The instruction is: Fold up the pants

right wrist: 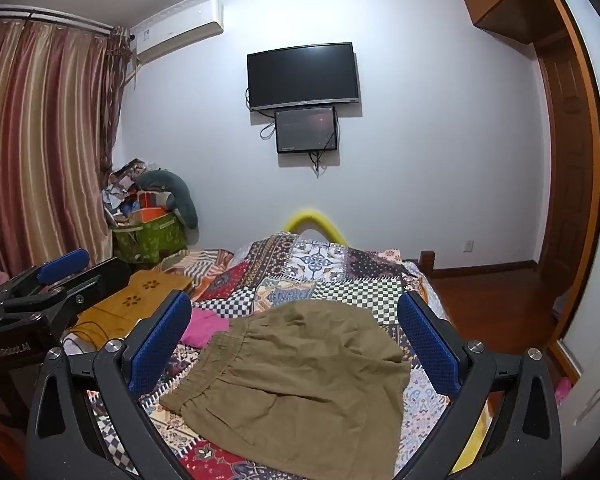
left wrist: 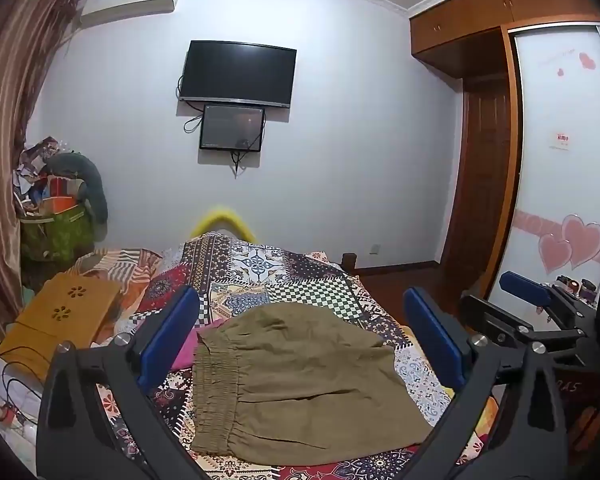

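Over the patchwork bedspread [left wrist: 312,280] I hold both tongs side by side, each tipped slightly downward. My left gripper [left wrist: 300,336] has its jaws spread as wide as they go, its blue pads [left wrist: 168,332] standing far apart with nothing between them and touching nothing. My right gripper [right wrist: 296,340] is likewise fully spread, blue pads [right wrist: 160,344] clear of any cloth, empty. Below them, the olive pants [left wrist: 300,380] lie folded on the bedspread, the gathered elastic waistband toward the left side and the fabric mostly flat with a few creases. A pink garment [right wrist: 204,326] peeks out just beside the pants at their far left edge, touching or tucked slightly under them. Farther left, a yellow-orange lap desk [left wrist: 64,316] rests on the bed, well apart from the pants.
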A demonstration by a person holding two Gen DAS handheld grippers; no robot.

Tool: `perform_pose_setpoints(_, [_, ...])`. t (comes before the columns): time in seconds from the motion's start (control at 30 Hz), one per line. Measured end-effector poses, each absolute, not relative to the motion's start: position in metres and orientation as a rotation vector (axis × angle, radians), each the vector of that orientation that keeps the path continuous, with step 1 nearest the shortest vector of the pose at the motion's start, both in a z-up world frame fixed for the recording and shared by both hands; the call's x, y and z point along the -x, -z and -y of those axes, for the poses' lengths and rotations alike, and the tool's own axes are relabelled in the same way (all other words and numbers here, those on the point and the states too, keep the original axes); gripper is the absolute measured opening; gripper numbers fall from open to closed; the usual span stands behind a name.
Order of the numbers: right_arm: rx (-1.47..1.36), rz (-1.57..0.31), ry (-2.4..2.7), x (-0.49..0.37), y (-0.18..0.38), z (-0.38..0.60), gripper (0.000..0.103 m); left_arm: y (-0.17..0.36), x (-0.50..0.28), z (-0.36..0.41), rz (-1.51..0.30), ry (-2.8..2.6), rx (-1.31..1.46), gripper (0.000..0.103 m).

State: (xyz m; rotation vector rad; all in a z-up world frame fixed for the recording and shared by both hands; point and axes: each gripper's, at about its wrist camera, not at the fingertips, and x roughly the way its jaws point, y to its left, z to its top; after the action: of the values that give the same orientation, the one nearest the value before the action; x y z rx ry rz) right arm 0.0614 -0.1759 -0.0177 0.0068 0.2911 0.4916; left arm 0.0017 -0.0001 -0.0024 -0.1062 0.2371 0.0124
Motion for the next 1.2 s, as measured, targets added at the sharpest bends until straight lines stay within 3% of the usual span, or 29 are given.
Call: perform_pose_setpoints(1.2, [-0.011,-0.308,-0.493,-0.0653,0.0169,0.1781,0.103,0.0062,-0.0074,0.0000,-0.245,-0.013,0.105,0.103])
